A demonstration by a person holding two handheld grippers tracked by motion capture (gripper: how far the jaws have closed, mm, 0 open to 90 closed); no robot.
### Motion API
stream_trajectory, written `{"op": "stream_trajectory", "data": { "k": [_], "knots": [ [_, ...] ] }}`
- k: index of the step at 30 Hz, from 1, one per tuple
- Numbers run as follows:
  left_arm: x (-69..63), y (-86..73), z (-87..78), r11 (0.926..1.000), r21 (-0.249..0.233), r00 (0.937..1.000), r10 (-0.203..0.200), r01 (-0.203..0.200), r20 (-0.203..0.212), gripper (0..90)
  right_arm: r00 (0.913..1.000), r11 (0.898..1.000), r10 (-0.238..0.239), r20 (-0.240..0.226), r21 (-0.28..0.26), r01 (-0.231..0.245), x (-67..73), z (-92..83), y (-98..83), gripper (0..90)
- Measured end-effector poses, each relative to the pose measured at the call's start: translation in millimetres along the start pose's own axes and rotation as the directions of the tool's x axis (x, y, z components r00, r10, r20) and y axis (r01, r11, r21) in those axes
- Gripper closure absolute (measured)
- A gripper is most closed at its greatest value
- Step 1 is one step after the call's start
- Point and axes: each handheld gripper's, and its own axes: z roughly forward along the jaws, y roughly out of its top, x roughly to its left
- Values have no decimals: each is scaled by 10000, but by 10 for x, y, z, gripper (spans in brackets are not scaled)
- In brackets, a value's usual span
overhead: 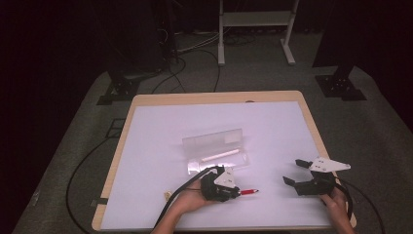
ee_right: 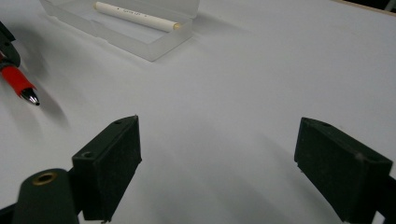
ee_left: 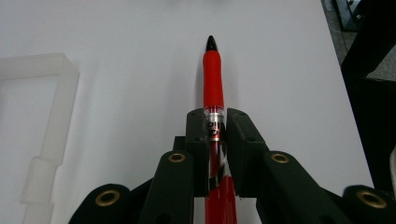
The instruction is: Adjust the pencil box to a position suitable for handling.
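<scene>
My left gripper [overhead: 234, 191] is shut on a red pen [overhead: 248, 192] near the front middle of the white table. In the left gripper view the pen [ee_left: 213, 79] runs straight out between the black pads, its dark tip pointing away, just above the table. A clear plastic case [overhead: 216, 150] lies open behind it with a white pen [overhead: 220, 156] inside; the case [ee_right: 135, 28] and white pen [ee_right: 135, 16] also show in the right gripper view, with the red pen's tip [ee_right: 21, 88] at left. My right gripper [overhead: 294, 172] stands open at the front right, nothing between its jaws [ee_right: 217, 163].
The white table top [overhead: 272, 126] has a wooden rim. The case's edge [ee_left: 56, 107] lies to the left of the held pen. Cables trail off the table's front left. A white frame stand [overhead: 255, 29] and dark stands rest on the floor behind.
</scene>
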Motion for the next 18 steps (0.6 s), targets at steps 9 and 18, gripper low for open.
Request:
{"op": "stream_trajectory", "data": {
  "k": [9, 18],
  "knots": [
    [50, 2, -74, 10000, -86, 9999, 4, -5, -116, 796, 10000, 10000, 10, 3, 5, -10, 1, 0, 0, 138],
    [119, 38, -170, 9999, -107, 9993, 85, -89, -367, 797, 10000, 10000, -5, 5, 0, 5, 1, 0, 0, 138]
  ]
}}
